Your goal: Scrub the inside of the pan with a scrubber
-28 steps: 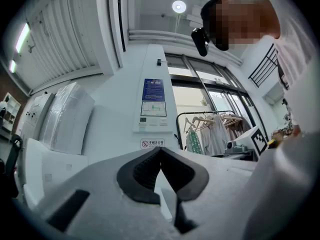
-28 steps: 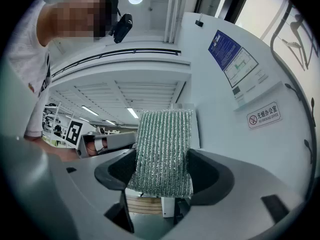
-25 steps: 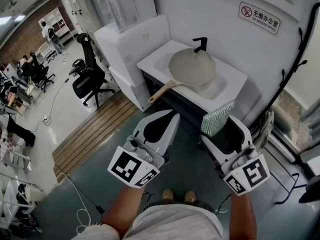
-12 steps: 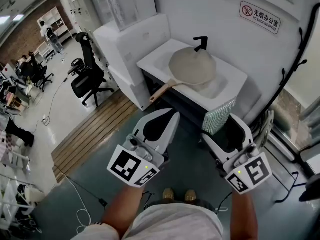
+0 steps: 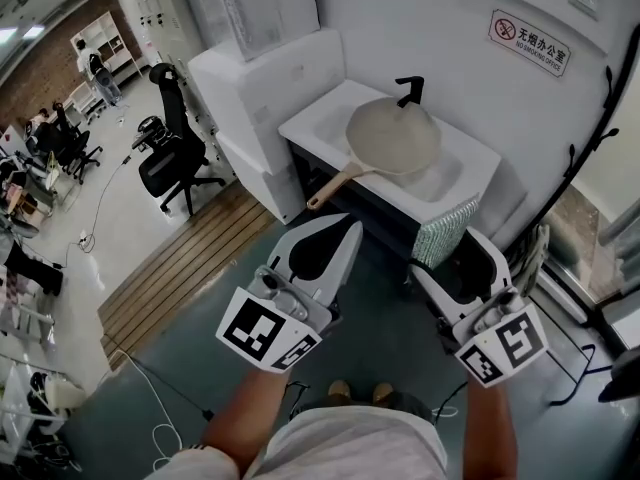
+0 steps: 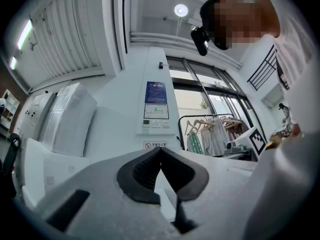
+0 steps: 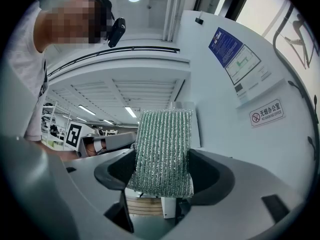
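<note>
While right hand-held gripper (image 7: 164, 176) pinches ribbed green scrubber (image 7: 162, 139), left hand-held gripper (image 6: 160, 156) pressed together, empty.

We count two grippers, the left gripper (image 5: 349, 227) and the right gripper (image 5: 447, 252); one pan (image 5: 393, 135), one scrubber (image 5: 441, 231), one sink (image 5: 322, 122), one tap (image 5: 408, 90), and one sign (image 5: 528, 43), upper right.

We saw a beige pan (image 5: 393, 136) with a light brown handle (image 5: 335, 186), a white sink (image 5: 325, 118), a black tap (image 5: 409, 90), and a scrubber (image 7: 162, 151) ribbed in glittery green and silver.
</note>
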A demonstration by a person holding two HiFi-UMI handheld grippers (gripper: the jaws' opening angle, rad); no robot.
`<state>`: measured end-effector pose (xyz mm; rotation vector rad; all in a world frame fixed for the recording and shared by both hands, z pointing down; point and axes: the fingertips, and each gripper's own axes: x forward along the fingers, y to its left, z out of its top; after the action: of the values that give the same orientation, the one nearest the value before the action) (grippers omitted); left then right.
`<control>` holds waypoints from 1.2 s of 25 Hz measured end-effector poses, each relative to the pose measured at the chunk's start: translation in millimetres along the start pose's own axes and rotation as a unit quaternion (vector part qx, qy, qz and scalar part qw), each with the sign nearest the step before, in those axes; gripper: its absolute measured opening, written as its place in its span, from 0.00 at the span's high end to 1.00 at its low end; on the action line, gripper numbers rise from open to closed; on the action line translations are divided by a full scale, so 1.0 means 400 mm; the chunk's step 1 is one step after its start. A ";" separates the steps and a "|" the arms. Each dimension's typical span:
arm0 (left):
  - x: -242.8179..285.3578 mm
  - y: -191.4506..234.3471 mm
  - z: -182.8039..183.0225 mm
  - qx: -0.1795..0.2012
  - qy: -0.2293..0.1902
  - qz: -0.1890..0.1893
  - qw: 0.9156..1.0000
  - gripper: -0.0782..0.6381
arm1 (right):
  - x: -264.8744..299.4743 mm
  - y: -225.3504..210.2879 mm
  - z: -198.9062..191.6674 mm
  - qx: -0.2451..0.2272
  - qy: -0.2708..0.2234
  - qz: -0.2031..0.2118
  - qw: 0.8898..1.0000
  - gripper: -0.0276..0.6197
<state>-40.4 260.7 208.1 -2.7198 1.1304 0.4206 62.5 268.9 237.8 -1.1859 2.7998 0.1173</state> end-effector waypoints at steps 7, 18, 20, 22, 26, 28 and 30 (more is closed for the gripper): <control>-0.019 0.045 0.004 0.001 -0.005 -0.014 1.000 0.87 | 0.033 0.019 0.005 -0.013 0.000 -0.015 1.000 0.43; 0.007 0.113 -0.014 -0.004 -0.004 -0.014 1.000 0.87 | 0.096 -0.010 -0.007 -0.018 0.008 -0.015 1.000 0.43; 0.030 0.137 -0.026 -0.004 -0.002 -0.011 1.000 0.87 | 0.115 -0.034 -0.013 -0.018 0.008 -0.013 1.000 0.43; 0.060 0.163 -0.039 -0.005 -0.001 -0.008 1.000 0.87 | 0.139 -0.069 -0.019 -0.017 0.007 -0.011 1.000 0.43; 0.133 0.220 -0.064 0.000 0.002 -0.003 1.000 0.87 | 0.197 -0.153 -0.035 -0.016 0.007 -0.004 1.000 0.43; 0.173 0.252 -0.082 0.002 0.003 0.001 1.000 0.87 | 0.229 -0.196 -0.044 -0.017 0.006 0.001 1.000 0.43; 0.217 0.287 -0.100 0.003 0.004 0.007 1.000 0.87 | 0.262 -0.242 -0.052 -0.016 0.005 0.005 1.000 0.43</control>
<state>-55.9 112.0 213.2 -2.7134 1.1504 0.4073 58.2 125.0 242.7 -1.1840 2.8230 0.1575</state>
